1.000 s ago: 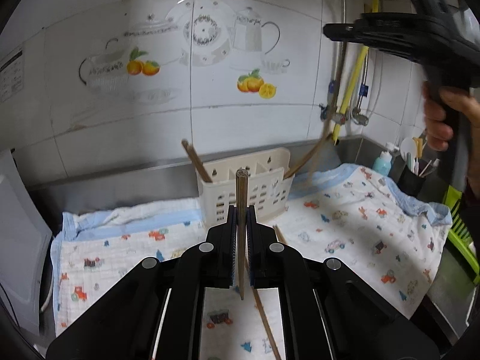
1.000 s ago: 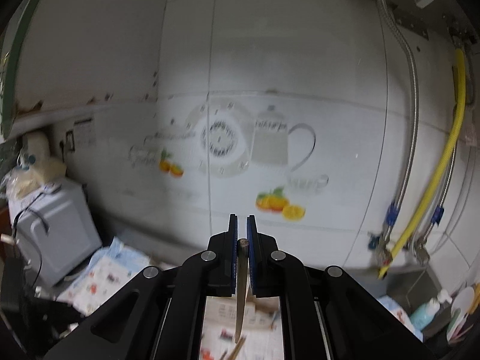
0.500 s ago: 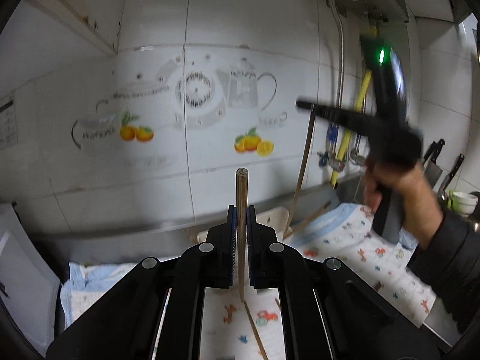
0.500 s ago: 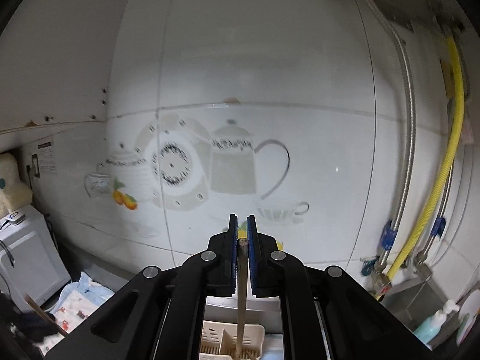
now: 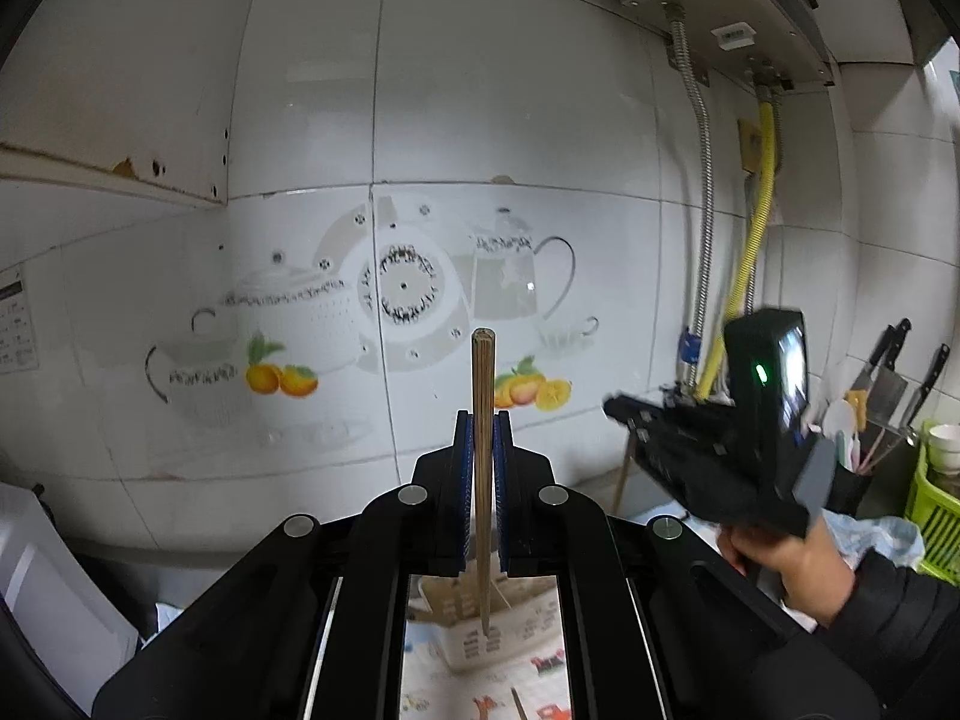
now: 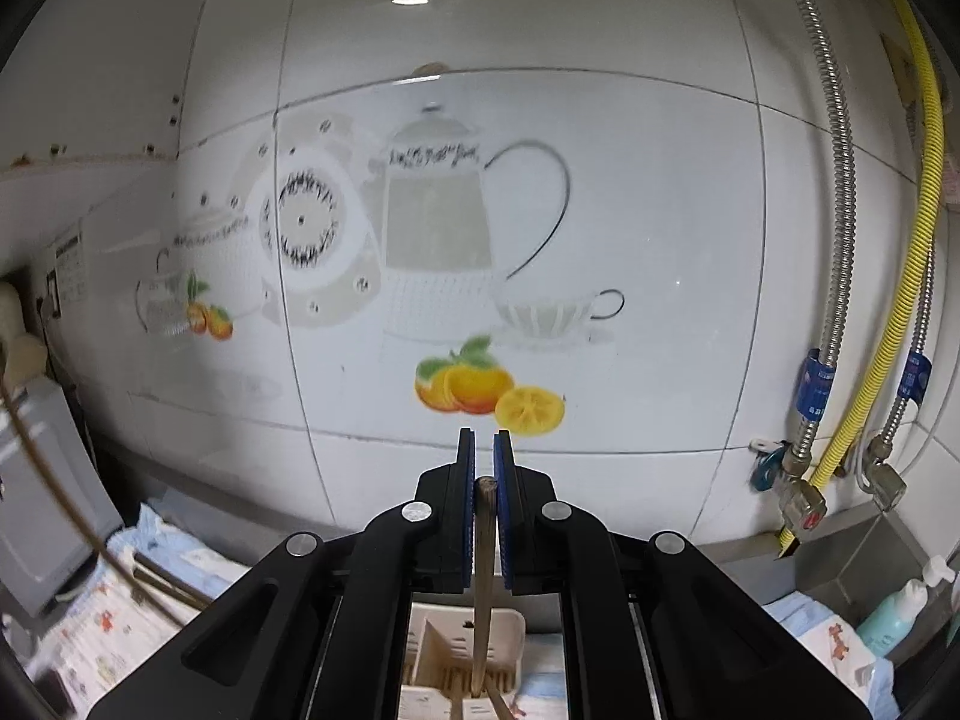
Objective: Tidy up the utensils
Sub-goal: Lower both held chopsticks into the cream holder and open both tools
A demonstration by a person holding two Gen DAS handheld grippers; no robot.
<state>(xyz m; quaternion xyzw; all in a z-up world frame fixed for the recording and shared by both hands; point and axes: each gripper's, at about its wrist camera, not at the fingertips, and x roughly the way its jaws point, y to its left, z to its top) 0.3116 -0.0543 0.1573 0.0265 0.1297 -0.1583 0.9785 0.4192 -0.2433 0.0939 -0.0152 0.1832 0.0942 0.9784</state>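
My left gripper is shut on a wooden chopstick held upright, its lower end above the cream slotted utensil holder. My right gripper is shut on another wooden chopstick, whose lower tip reaches into the utensil holder below. The right gripper also shows in the left wrist view, held by a hand at the right. More chopsticks stand in the holder. One chopstick lies on the patterned cloth.
The tiled wall with teapot and orange decals is close ahead. Yellow and metal hoses hang at the right. Knives and a tool cup, a green basket, a teal bottle, a white appliance.
Both grippers tilted up and closed in on the holder. The right gripper dropped lower, bringing its chopstick tip down into the holder. The left gripper's chopstick now hangs over the holder.
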